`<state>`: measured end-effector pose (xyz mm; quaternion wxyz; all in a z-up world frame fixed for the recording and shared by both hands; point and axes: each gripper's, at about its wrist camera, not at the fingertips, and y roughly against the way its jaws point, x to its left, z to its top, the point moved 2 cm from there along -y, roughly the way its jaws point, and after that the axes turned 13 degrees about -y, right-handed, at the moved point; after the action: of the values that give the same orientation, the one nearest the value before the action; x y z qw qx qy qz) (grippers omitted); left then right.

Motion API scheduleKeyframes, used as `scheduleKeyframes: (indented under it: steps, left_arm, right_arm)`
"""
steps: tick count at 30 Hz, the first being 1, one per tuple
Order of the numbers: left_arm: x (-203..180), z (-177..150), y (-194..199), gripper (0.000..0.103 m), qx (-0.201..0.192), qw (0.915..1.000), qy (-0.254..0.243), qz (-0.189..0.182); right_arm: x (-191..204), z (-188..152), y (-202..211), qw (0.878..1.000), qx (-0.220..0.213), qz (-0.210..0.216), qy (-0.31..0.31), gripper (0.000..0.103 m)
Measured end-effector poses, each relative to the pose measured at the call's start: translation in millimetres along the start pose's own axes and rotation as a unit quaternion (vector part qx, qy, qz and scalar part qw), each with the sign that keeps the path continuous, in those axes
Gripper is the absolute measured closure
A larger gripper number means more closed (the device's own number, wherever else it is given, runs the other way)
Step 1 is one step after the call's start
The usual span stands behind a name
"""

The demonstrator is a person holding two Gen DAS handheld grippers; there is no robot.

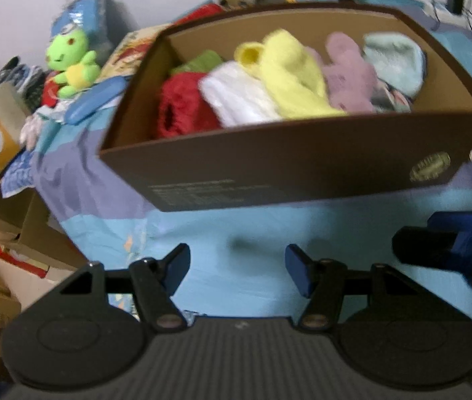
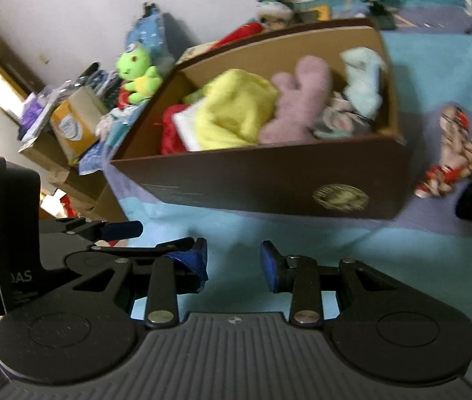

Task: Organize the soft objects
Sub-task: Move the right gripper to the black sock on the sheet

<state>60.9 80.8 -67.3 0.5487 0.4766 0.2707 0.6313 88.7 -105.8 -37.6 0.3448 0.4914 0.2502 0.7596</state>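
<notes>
ahead of both open grippers a cardboard box [image 1: 296, 166] sits on the bedspread [image 1: 236, 233], soft items piled inside it — a plush frog [image 1: 70, 63] beyond its left end, a patterned cloth [image 2: 459, 153] just off its right end.

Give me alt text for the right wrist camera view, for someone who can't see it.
An open brown cardboard box sits on a blue bedspread, filled with soft items including a yellow cloth, a pink plush and a pale blue one. The right gripper is open and empty in the foreground; a green plush toy sits beyond the box.
</notes>
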Motion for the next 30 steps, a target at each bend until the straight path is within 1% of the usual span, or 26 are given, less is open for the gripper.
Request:
scheduleKeyframes:
  steps: [3,5,7,9,10,12,13,14,15,17,18,20,21,24,27,30]
  left_arm:
    - [-18.2,3.7,-8.1,0.041,0.000,0.9991,-0.034,-0.024]
    - [-34.0,7.4,-11.4,0.041,-0.004,0.9969,-0.065,-0.044]
    - [-52.6,13.1,-12.0,0.041,-0.014,0.9931,-0.097,-0.065]
    - [-74.8,20.3,-11.3,0.041,-0.032,0.9858,-0.137,-0.091]
    - [-85.1,23.6,-10.1,0.041,-0.043,0.9814,-0.156,-0.103]
    - [-108.9,31.2,-6.2,0.041,-0.072,0.9688,-0.200,-0.128]
    - [-119.0,34.3,-4.2,0.041,-0.086,0.9622,-0.218,-0.139]
    - [-131.2,38.1,-1.4,0.041,-0.105,0.9531,-0.240,-0.151]
    - [-140.2,41.2,0.5,0.041,-0.119,0.9462,-0.255,-0.160]
    - [-158.9,49.3,4.2,0.041,-0.142,0.9326,-0.279,-0.179]
    - [-164.8,53.6,5.4,0.041,-0.151,0.9272,-0.285,-0.190]
    - [-180.5,63.4,6.4,0.041,-0.165,0.9177,-0.298,-0.205]
    - [-186.3,66.7,5.7,0.041,-0.170,0.9148,-0.301,-0.209]
    - [-207.4,79.1,-0.5,0.041,-0.168,0.9107,-0.301,-0.228]
    - [-226.3,88.8,-8.1,0.041,-0.159,0.9147,-0.298,-0.221]
    - [-238.0,97.2,-14.5,0.041,-0.152,0.9224,-0.277,-0.223]
  right_arm:
    - [-18.6,0.2,6.1,0.999,-0.010,-0.021,-0.023,0.085]
    - [-33.5,0.6,11.8,0.998,-0.019,-0.038,-0.045,0.085]
    - [-50.7,1.4,19.6,0.995,-0.033,-0.057,-0.072,0.085]
    - [-68.1,2.3,28.3,0.990,-0.051,-0.081,-0.101,0.085]
    - [-77.0,2.6,33.3,0.987,-0.061,-0.092,-0.117,0.085]
    - [-94.8,3.2,43.8,0.979,-0.080,-0.111,-0.150,0.085]
    - [-104.1,3.0,50.0,0.974,-0.093,-0.119,-0.168,0.085]
    - [-112.4,2.2,56.0,0.969,-0.105,-0.125,-0.184,0.085]
    - [-119.3,2.0,60.9,0.965,-0.114,-0.130,-0.197,0.085]
    - [-135.8,1.1,72.4,0.954,-0.134,-0.140,-0.229,0.085]
    - [-144.0,1.7,77.7,0.948,-0.143,-0.141,-0.245,0.085]
    - [-157.7,2.2,86.6,0.940,-0.156,-0.143,-0.268,0.085]
    - [-164.0,4.3,90.7,0.937,-0.161,-0.144,-0.275,0.085]
    - [-181.9,13.3,96.6,0.934,-0.173,-0.144,-0.277,0.085]
    - [-199.6,27.6,95.7,0.937,-0.170,-0.140,-0.270,0.085]
    - [-220.6,45.8,92.9,0.944,-0.162,-0.126,-0.259,0.085]
